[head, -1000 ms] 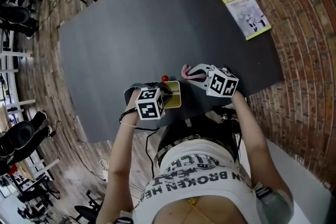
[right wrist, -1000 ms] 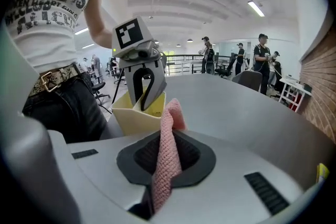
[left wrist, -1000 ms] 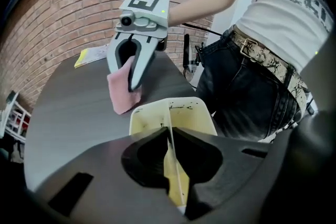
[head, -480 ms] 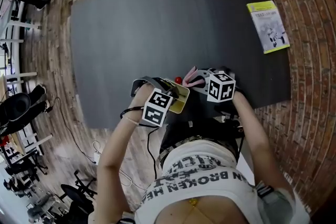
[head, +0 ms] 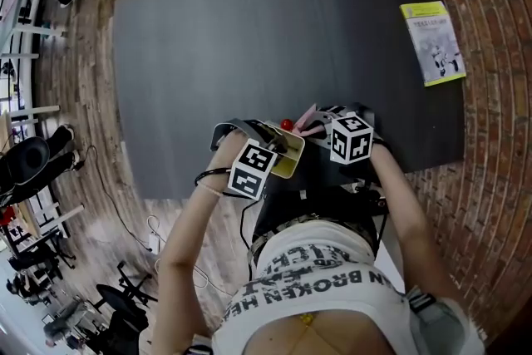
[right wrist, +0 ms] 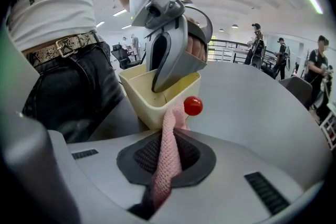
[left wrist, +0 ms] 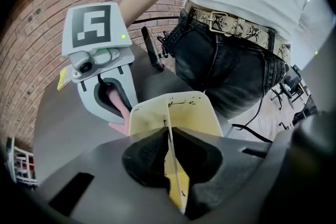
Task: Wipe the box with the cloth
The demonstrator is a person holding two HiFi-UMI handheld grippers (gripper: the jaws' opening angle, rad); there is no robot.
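A dark grey desk with rounded corners (head: 249,37) stands on a wooden floor (head: 83,71). A thin yellow-green printed booklet (head: 432,41) lies flat at its far right corner. At the near edge is a pale yellow plastic box (head: 287,162); whether its base touches the desk cannot be told.

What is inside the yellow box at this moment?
One jaw of the left gripper sits inside the box, shut on its wall. Nothing else shows there; the bottom is covered by the walls and that gripper.
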